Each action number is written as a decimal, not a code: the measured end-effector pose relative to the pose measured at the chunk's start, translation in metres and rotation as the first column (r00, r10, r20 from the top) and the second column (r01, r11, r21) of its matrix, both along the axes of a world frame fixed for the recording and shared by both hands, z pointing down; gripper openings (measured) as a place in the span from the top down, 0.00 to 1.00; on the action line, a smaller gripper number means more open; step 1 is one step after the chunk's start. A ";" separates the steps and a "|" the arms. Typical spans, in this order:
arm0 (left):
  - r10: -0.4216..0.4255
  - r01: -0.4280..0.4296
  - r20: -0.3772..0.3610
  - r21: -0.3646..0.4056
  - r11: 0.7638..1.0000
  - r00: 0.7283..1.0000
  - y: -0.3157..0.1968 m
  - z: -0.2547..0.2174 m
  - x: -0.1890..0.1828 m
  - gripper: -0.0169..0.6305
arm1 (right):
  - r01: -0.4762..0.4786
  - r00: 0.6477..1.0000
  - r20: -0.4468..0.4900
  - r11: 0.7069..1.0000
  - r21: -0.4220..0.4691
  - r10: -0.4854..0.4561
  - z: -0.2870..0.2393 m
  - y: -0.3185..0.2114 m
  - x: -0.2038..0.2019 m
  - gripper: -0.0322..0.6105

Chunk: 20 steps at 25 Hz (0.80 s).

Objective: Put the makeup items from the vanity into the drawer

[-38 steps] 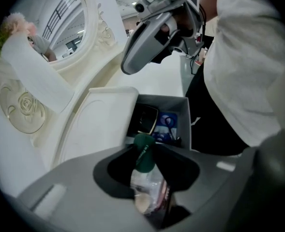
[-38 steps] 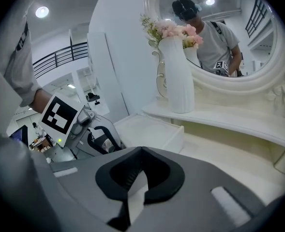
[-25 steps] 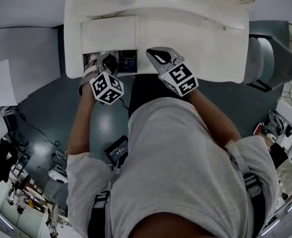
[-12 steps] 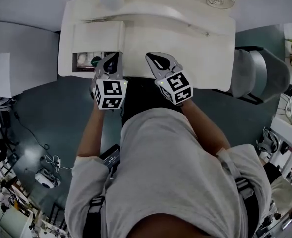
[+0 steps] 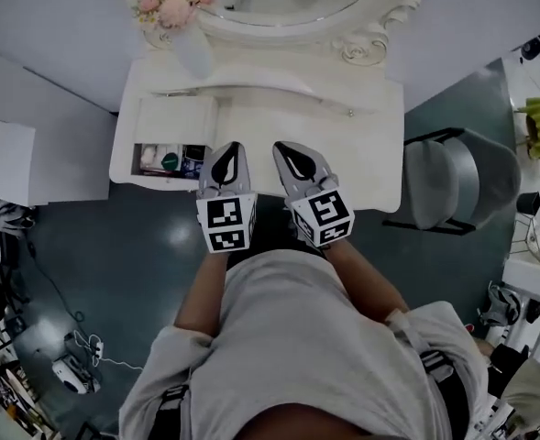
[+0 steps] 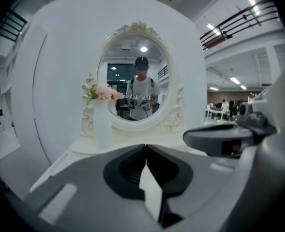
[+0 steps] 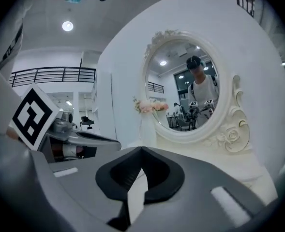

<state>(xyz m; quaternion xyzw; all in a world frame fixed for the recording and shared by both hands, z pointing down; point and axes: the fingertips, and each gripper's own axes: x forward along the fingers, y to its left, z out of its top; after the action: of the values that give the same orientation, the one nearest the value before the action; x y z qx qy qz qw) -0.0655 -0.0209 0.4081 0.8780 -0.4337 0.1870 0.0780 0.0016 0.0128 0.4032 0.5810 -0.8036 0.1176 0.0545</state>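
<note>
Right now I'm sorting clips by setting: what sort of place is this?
Likely a staged dressing corner in an open workspace: a white vanity with an oval mirror and flower vase, balcony railings beyond.

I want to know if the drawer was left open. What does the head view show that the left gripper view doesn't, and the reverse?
Only the head view shows the drawer, open at the front left of the vanity with small items inside, and the grey chair to the right. Only the left gripper view shows the person's reflection in the mirror. Both show the oval mirror, the white vase of pink flowers, the vanity top, and the left gripper, shut with nothing between its jaws.
</note>
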 end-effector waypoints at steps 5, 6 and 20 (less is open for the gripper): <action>0.071 -0.067 -0.128 0.033 0.997 0.989 0.044 -0.025 0.037 0.97 | -0.048 0.998 -0.027 0.996 0.077 0.051 -0.036 0.028 0.025 0.95; 0.084 -0.080 -0.139 0.036 0.996 0.987 0.050 -0.028 0.044 0.97 | -0.057 0.998 -0.033 0.995 0.086 0.060 -0.040 0.033 0.030 0.95; 0.169 -0.158 -0.134 0.087 0.984 0.976 0.091 -0.037 0.093 0.97 | -0.127 0.991 -0.040 0.988 0.090 0.131 -0.038 0.080 0.069 0.95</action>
<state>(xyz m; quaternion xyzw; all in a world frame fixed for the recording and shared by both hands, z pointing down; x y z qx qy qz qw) 0.0279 0.0700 0.3713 0.9241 -0.3601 0.1135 0.0594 0.0707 0.0927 0.3650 0.6363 -0.7671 0.0723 0.0398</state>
